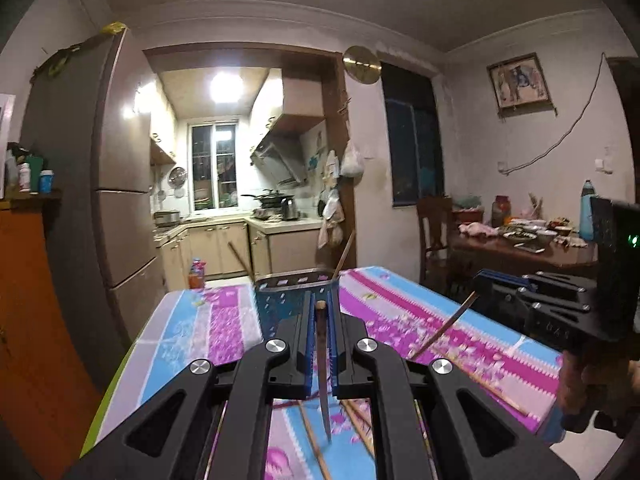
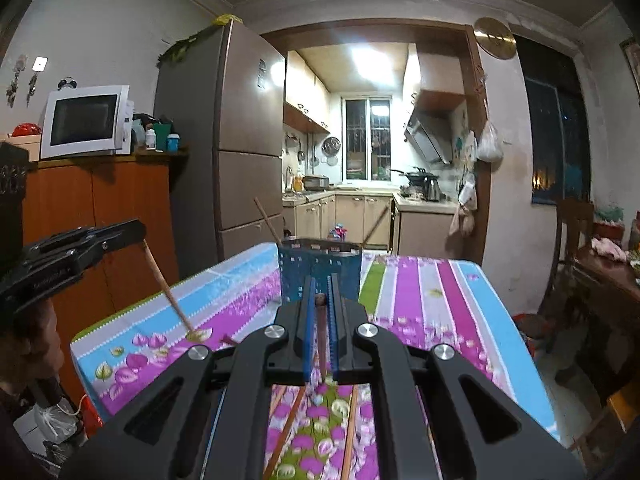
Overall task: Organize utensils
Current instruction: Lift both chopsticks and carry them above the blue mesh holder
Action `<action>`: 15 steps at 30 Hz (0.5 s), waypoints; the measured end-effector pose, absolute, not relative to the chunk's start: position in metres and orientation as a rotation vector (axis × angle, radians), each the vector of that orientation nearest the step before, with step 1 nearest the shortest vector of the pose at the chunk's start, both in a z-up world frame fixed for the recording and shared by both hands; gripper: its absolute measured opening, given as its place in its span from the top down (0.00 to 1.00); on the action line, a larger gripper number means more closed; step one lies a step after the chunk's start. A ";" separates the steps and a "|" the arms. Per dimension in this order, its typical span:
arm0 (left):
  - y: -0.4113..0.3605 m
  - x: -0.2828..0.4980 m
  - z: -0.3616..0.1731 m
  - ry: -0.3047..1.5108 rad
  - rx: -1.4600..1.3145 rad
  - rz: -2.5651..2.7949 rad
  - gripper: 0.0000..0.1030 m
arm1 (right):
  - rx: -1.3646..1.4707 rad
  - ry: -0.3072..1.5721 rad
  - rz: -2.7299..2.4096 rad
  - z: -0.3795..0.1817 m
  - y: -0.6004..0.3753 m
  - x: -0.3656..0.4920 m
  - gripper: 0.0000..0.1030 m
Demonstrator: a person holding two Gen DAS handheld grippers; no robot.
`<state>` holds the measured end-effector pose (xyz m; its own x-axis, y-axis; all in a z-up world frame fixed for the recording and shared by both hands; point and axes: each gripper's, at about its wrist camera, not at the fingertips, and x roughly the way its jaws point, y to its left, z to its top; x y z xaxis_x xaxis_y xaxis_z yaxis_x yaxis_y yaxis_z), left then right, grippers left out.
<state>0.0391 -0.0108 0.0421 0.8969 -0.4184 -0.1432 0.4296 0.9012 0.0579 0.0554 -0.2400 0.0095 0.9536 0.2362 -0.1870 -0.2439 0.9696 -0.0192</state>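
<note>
1. Wooden chopsticks are the things to tidy, and each gripper is clenched on one. The left gripper pinches a chopstick near its top end, and the thin end hangs down over the table. The right gripper pinches another chopstick the same way.
2. Sticks like these look light, thin and stiff. They are smooth, so I think they can slip or swing in the jaws. Holding near the thick end, as now, lets the thin end drop into the holder first.
3. A blue holder with little holes stands on the table, just past both grippers. Two sticks already lean out of it.
4. More chopsticks lie flat on the striped cloth, under the grippers.
5. Some things are hard to see. The gripper arms hide most of the loose sticks, so I cannot count them. I cannot see inside the holder. The hanging stick ends look blurry.
</note>
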 end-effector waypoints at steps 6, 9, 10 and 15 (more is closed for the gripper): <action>-0.007 0.053 0.062 0.142 0.035 -0.494 0.93 | -0.058 0.152 0.267 0.029 -0.237 0.059 0.96; -0.003 0.055 0.067 0.151 0.005 -0.512 0.93 | -0.053 0.147 0.277 0.032 -0.238 0.058 0.96; -0.002 0.056 0.068 0.150 0.004 -0.512 0.93 | -0.050 0.147 0.282 0.034 -0.238 0.058 0.96; 0.000 0.060 0.077 0.125 0.001 -0.515 0.93 | -0.049 0.151 0.297 0.039 -0.235 0.061 0.96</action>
<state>0.0604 -0.0003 0.0773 0.8628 -0.4912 -0.1194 0.4914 0.8704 -0.0300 0.0611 -0.2351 0.0386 0.9451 0.2875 -0.1551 -0.2948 0.9552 -0.0260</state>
